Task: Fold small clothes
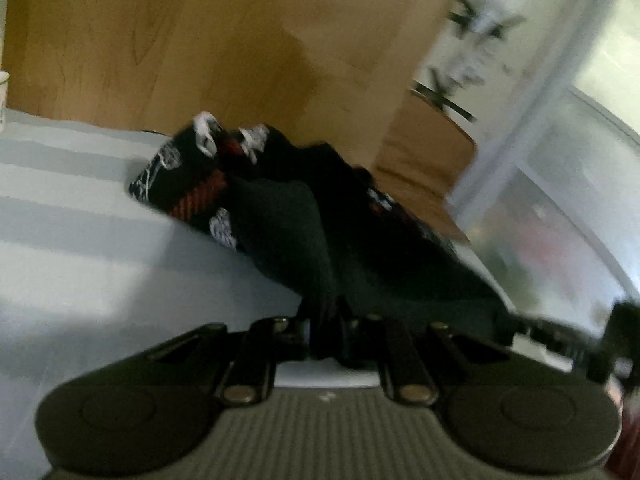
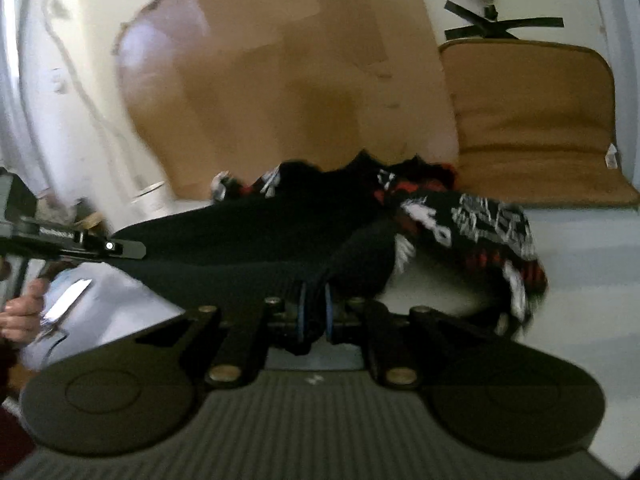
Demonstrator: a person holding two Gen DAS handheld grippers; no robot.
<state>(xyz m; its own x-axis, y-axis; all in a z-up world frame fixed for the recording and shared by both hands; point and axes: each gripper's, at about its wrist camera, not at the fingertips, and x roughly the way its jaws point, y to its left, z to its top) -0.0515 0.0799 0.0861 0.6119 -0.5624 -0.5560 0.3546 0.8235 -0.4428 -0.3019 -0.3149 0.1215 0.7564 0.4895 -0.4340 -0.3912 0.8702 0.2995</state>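
Left wrist view, left to right: a white cup (image 1: 3,92) stands at the far left edge. A pale striped tabletop (image 1: 80,208) fills the left half, with a brown wooden panel (image 1: 160,40) behind it. A black garment with red and white print (image 1: 280,200) lies bunched at centre, rising from the tabletop toward the camera. To its right sits a tan chair cushion (image 1: 420,160), then a blurred white frame (image 1: 540,100) at the right edge.

Right wrist view, left to right: a person's hand (image 2: 20,312) grips the handle of the left hand-held gripper (image 2: 132,249), which points right with its tip against the garment's left edge. A white cup (image 2: 150,196) stands behind it. A sheet of brown cardboard (image 2: 280,80) leans against the wall at centre. The garment (image 2: 260,232) spans the middle, its printed section (image 2: 480,224) draped at the right. The tan cushion (image 2: 532,120) occupies the right, with a black chair base (image 2: 500,26) above it.

Left hand-held gripper (image 1: 326,332): jaws nearly together, clamped on a black fold of the garment.

Right hand-held gripper (image 2: 314,316): blue pads (image 2: 301,312) nearly together, pinching a black fold, which is lifted off the tabletop (image 2: 580,272).
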